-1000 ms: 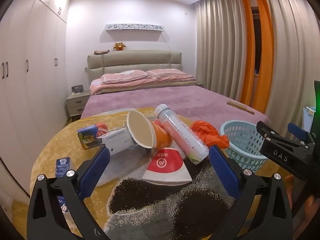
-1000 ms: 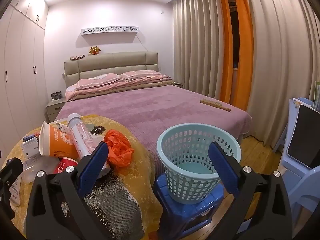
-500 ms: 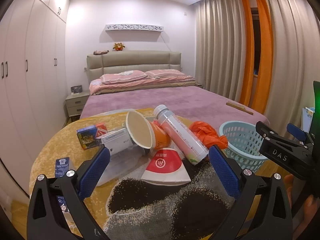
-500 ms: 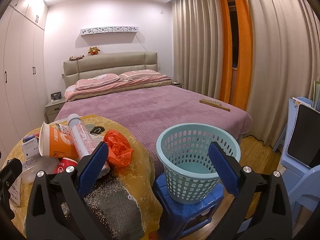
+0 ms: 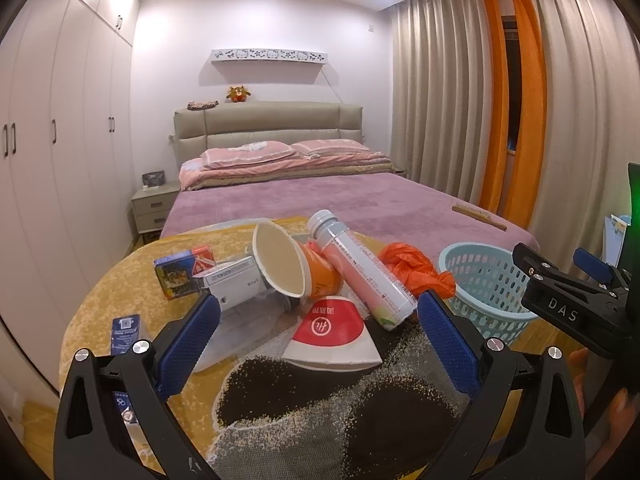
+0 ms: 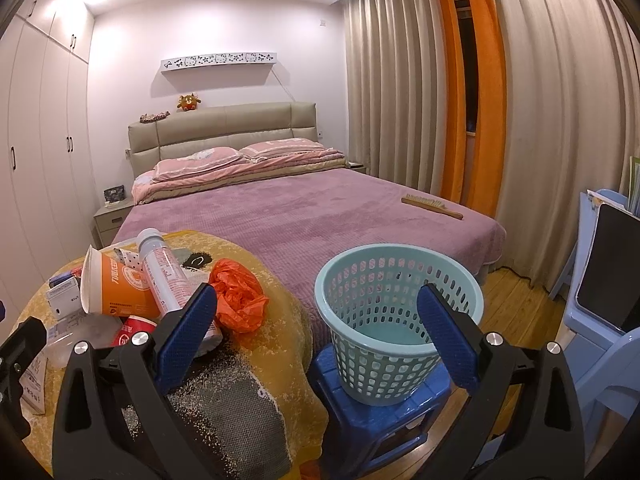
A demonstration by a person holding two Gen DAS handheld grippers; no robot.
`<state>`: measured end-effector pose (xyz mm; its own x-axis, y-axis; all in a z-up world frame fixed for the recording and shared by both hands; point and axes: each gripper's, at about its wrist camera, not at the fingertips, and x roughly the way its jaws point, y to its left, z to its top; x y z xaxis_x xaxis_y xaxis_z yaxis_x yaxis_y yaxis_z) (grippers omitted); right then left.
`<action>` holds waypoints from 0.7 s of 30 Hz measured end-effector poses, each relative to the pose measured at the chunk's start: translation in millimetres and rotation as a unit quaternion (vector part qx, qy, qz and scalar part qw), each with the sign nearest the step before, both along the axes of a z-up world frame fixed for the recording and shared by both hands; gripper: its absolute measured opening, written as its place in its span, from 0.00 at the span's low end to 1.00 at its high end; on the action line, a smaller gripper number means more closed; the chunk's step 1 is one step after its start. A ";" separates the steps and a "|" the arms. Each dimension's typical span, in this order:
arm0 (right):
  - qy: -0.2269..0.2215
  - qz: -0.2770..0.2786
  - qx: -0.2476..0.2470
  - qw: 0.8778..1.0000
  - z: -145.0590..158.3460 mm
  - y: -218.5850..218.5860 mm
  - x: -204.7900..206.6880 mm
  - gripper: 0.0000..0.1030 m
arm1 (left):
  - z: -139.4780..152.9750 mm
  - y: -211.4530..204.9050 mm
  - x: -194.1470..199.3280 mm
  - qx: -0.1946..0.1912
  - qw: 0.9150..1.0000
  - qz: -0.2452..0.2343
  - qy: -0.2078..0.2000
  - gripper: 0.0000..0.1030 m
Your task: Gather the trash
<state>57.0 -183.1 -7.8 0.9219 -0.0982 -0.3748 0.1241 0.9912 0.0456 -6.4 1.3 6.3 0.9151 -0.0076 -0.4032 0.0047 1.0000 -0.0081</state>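
Observation:
Trash lies piled on a table with a yellow cloth point(image 5: 120, 280): an orange paper cup point(image 5: 294, 266) on its side, a pink bottle point(image 5: 360, 276), a crumpled orange bag point(image 5: 412, 270), a flattened red and white cup point(image 5: 334, 334), a white box point(image 5: 232, 280) and a coloured box point(image 5: 180, 272). A light blue basket point(image 6: 394, 312) stands on a blue stool point(image 6: 380, 428) right of the table. My left gripper point(image 5: 316, 344) is open and empty just short of the pile. My right gripper point(image 6: 316, 336) is open and empty, between the table edge and the basket.
A bed with a purple cover point(image 6: 320, 216) lies behind the table, with a wooden brush point(image 6: 432, 206) on it. A blue packet point(image 5: 126, 332) lies at the table's left edge. A blue chair point(image 6: 600, 320) stands at the right. Wardrobes line the left wall.
Both grippers have barely shifted; the views are almost the same. Nothing was taken or let go.

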 end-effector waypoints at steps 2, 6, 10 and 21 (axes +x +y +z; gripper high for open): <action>-0.001 0.002 0.002 1.000 0.2 0.0 -0.5 0.93 | -0.1 -0.2 -0.1 -0.001 1.000 -0.001 0.000 0.93; -0.002 0.004 0.001 1.000 0.9 0.5 -2.3 0.92 | 0.0 0.4 -0.8 -0.002 1.000 -0.003 0.000 0.93; -0.003 0.005 0.000 1.000 1.7 2.2 -2.9 0.93 | -0.2 0.0 -1.3 -0.004 1.000 -0.007 0.001 0.93; -0.001 0.007 0.000 1.000 1.4 2.4 -2.1 0.93 | -0.6 -0.2 -1.5 -0.005 1.000 -0.007 0.001 0.93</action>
